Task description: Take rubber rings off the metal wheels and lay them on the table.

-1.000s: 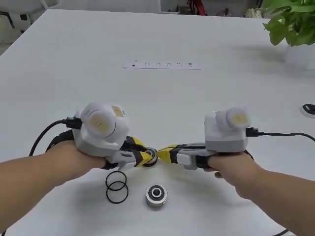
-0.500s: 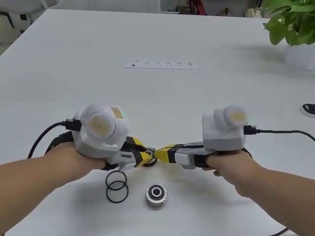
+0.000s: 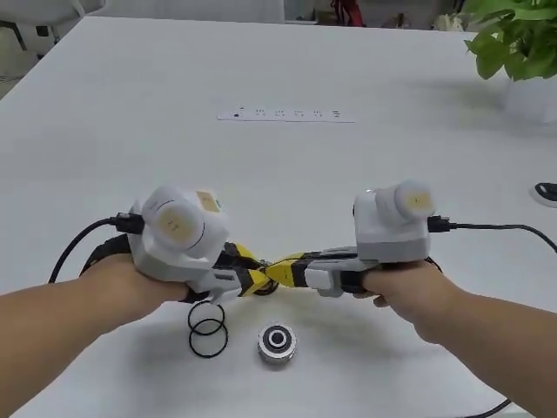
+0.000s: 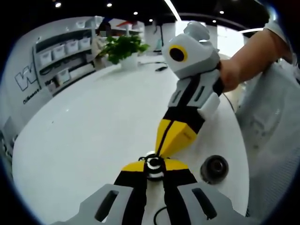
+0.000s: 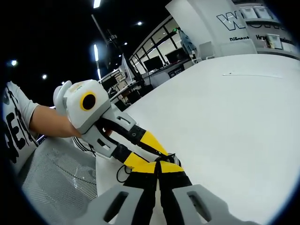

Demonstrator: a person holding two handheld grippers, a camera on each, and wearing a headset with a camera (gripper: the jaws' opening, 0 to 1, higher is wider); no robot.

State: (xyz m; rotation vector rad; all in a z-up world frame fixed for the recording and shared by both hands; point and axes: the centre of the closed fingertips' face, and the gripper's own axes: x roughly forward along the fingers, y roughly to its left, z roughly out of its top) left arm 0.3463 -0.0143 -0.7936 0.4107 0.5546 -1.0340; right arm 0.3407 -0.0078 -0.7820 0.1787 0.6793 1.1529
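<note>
A small silver metal wheel [image 4: 154, 165] is clamped in the left hand-held gripper [image 3: 258, 280], just above the white bench [image 3: 287, 174]. It is met tip-to-tip by the right hand-held gripper [image 3: 284, 270], jaws together; whether its rubber ring is caught cannot be told.

L gripper [image 3: 259, 279] – R gripper [image 3: 278, 269] – tip-to-tip

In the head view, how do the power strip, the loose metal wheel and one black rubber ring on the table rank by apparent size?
1. power strip: clearly the longest, although it lies farthest from the camera.
2-3. metal wheel and rubber ring: about equally wide, so I do not rank them.
</note>
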